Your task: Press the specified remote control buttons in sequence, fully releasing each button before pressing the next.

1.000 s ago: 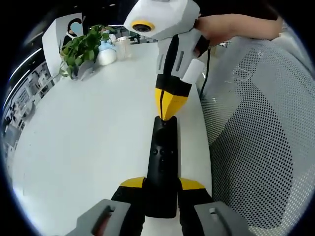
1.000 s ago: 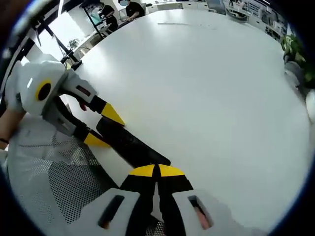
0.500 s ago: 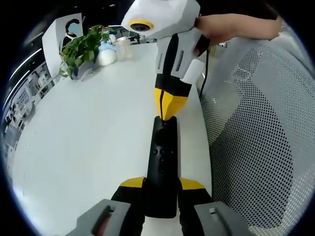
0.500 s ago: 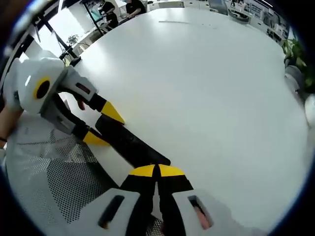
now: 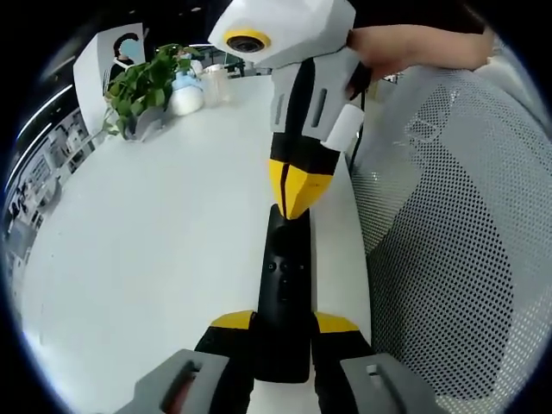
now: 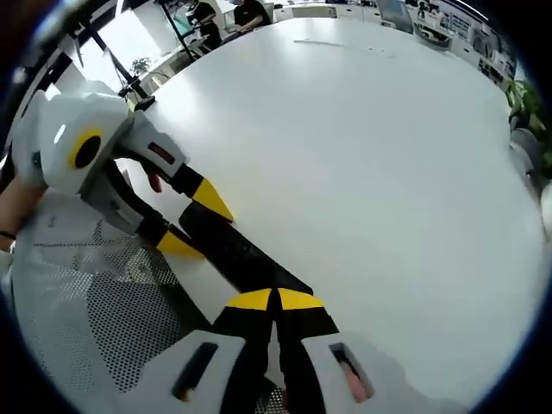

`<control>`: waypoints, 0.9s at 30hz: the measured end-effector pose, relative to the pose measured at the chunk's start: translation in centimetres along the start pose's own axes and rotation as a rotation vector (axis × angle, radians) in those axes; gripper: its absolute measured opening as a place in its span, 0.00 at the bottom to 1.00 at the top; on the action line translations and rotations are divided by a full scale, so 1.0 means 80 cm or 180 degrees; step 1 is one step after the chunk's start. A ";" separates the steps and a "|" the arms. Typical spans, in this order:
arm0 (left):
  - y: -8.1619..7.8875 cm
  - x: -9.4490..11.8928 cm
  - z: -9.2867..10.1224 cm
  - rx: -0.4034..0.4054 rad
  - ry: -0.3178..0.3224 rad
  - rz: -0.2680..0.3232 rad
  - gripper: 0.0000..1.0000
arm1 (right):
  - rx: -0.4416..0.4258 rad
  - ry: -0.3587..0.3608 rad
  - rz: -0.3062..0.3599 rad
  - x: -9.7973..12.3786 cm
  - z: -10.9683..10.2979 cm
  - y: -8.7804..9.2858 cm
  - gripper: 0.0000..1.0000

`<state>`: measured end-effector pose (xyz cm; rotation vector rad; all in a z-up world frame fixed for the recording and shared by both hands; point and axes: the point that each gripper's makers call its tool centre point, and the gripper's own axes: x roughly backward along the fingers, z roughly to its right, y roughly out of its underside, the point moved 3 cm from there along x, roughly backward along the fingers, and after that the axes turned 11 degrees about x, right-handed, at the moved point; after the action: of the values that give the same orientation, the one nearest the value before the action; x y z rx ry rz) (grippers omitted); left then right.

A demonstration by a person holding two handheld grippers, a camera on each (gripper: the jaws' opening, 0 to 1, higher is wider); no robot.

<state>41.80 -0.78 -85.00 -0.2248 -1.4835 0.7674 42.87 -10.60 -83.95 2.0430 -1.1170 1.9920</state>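
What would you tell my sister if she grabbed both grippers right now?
Left gripper: shut on the long black remote control, holding it at its near end over the white table.
Right gripper: jaws shut, tip at the remote's far end, as if pressing.
Which buttons are already pressed can't be told.
Left: release fully, then press the next button.

Bright, even light; fisheye-warped edges
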 end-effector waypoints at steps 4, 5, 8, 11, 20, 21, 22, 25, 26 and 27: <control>0.000 0.000 0.000 -0.0002 0.0001 -0.0001 0.24 | -0.0002 -0.0006 0.0025 0.001 0.000 -0.001 0.00; 0.000 0.000 0.000 -0.0002 0.0001 -0.0001 0.24 | -0.0007 -0.0006 0.0028 0.001 0.000 -0.001 0.00; 0.000 0.000 0.000 0.0002 0.0002 -0.0001 0.25 | 0.0000 0.0001 0.0034 0.001 0.000 -0.001 0.00; 0.000 0.000 -0.001 0.0010 0.0002 -0.0002 0.25 | -0.0024 0.0002 0.0047 0.001 0.000 -0.001 0.00; 0.000 -0.001 0.000 0.0018 0.0011 0.0011 0.25 | 0.0094 0.0027 0.0073 0.000 -0.001 -0.001 0.00; 0.000 -0.001 0.000 0.0018 0.0012 0.0012 0.25 | 0.0102 0.0039 0.0086 0.000 -0.001 -0.001 0.00; -0.001 -0.001 0.000 0.0021 0.0013 0.0014 0.25 | 0.0106 0.0040 0.0089 0.000 -0.001 -0.001 0.00; -0.001 -0.001 0.000 0.0019 0.0012 0.0018 0.25 | 0.0089 0.0030 0.0104 0.000 0.000 -0.001 0.00; -0.001 -0.001 0.000 0.0019 0.0012 0.0019 0.25 | 0.0069 0.0025 0.0106 0.000 0.000 -0.001 0.00; -0.001 -0.001 0.000 0.0018 0.0013 0.0021 0.25 | 0.0046 0.0018 0.0109 0.000 0.000 -0.001 0.00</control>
<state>41.84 -0.87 -85.03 -0.2270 -1.4773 0.7760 42.93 -10.58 -83.95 2.0376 -1.1477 2.0261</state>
